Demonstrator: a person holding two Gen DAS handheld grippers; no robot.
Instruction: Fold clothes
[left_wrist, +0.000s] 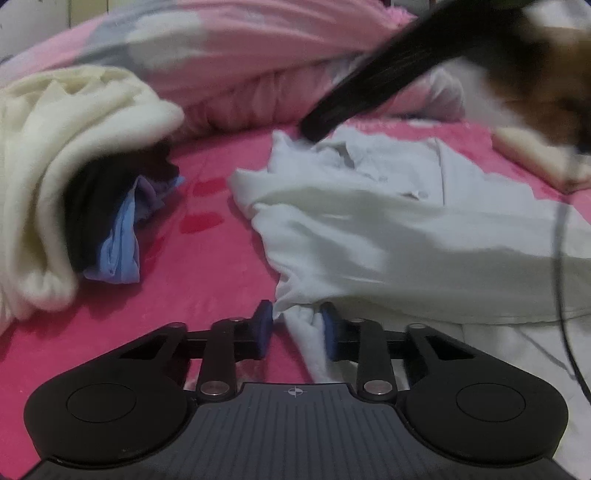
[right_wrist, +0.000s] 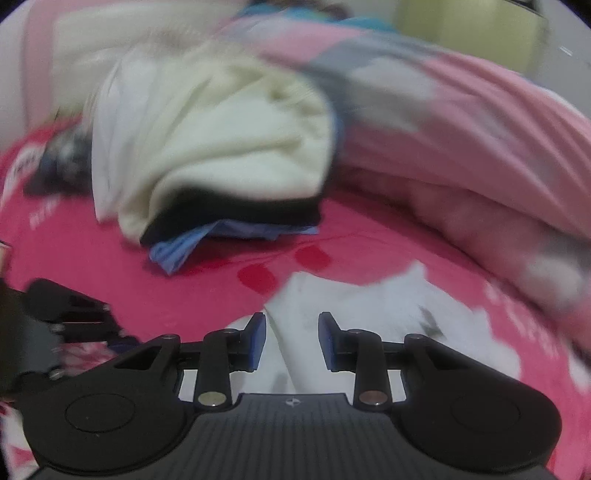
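Observation:
A white shirt (left_wrist: 388, 229) lies crumpled on the pink bed sheet (left_wrist: 207, 280). My left gripper (left_wrist: 297, 328) is at its near edge, and a bunched fold of it fills the gap between the blue pads (left_wrist: 264, 328), which press on it. In the blurred right wrist view, white shirt cloth (right_wrist: 369, 314) runs up in a ridge between the pads of my right gripper (right_wrist: 291, 339), which looks shut on it. The black body of the left gripper (right_wrist: 55, 325) shows at that view's left edge.
A pile of clothes sits to the left: a cream fleece (left_wrist: 74, 147) over a black and a blue garment (left_wrist: 122, 240). A pink quilt (left_wrist: 258, 74) is heaped behind. A cat (left_wrist: 535, 74) stands at the upper right, tail over the shirt. A thin cable (left_wrist: 557, 258) hangs at the right.

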